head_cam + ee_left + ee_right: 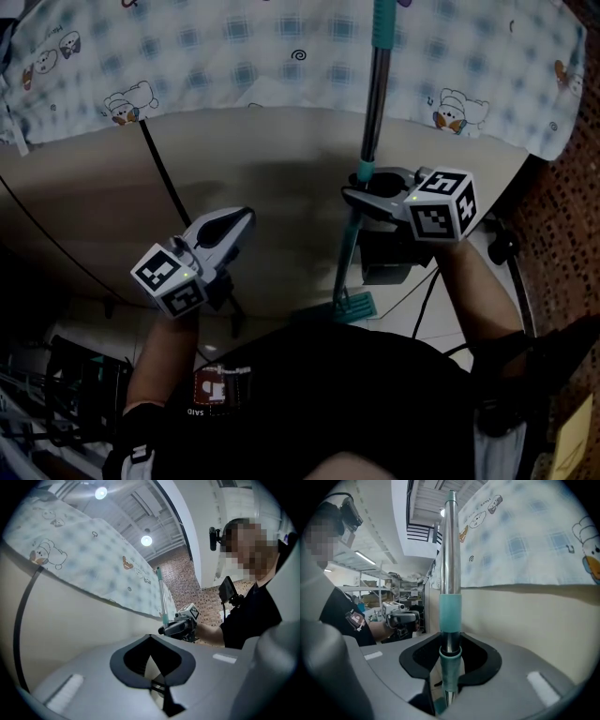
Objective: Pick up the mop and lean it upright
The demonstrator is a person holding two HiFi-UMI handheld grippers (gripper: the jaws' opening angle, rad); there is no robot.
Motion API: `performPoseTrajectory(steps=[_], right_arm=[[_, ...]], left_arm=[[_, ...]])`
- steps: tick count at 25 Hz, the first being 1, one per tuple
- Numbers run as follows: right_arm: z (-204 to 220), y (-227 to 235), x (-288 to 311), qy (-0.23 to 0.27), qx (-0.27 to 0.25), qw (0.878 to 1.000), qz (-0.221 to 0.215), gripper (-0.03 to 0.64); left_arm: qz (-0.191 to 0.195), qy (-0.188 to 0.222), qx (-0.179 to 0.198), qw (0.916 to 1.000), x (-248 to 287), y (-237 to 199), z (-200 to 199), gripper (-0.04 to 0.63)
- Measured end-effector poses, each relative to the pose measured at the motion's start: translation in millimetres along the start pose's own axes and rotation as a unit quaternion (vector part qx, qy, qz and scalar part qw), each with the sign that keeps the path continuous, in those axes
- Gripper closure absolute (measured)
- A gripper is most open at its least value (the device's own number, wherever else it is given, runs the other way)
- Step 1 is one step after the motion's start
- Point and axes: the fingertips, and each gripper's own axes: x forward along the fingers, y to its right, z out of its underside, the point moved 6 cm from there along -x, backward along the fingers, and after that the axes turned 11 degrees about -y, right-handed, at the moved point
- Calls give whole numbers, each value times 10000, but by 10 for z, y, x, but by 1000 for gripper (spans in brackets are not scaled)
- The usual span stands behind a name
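Note:
The mop stands nearly upright: its silver and teal pole (375,94) runs up in front of the bed, and its teal head (352,305) rests on the floor. My right gripper (375,183) is shut on the pole. In the right gripper view the pole (451,573) passes straight up between the jaws (450,656), with a teal collar at the grip. My left gripper (239,220) hangs to the left of the mop, jaws together and empty. The left gripper view looks over its own jaws (151,639) at the right gripper (180,626) and the pole (162,597).
A checked blanket with cartoon prints (234,56) drapes over the beige bed side (244,169). A black cable (164,173) runs down that side. A black box (384,258) and cords lie on the floor by the mop. Brick-patterned flooring (562,216) lies at right.

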Motion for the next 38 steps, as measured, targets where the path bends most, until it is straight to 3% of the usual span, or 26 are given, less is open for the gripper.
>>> performPoseTrajectory(steps=[5, 11, 20, 38], right_arm=[[-25, 22, -28, 14, -6, 10000, 45, 480], [-77, -2, -57, 66, -39, 10000, 36, 482], [-116, -95, -28, 118, -46, 9999, -53, 482], [95, -164, 34, -37, -51, 10000, 1, 482]], left_arm=[[-181, -68, -93, 9998, 14, -57, -37, 601], [-59, 83, -466, 9989, -6, -105, -71, 601], [-63, -138, -41, 9999, -32, -7, -43, 601], [-66, -155, -56, 9998, -61, 75, 48, 601]])
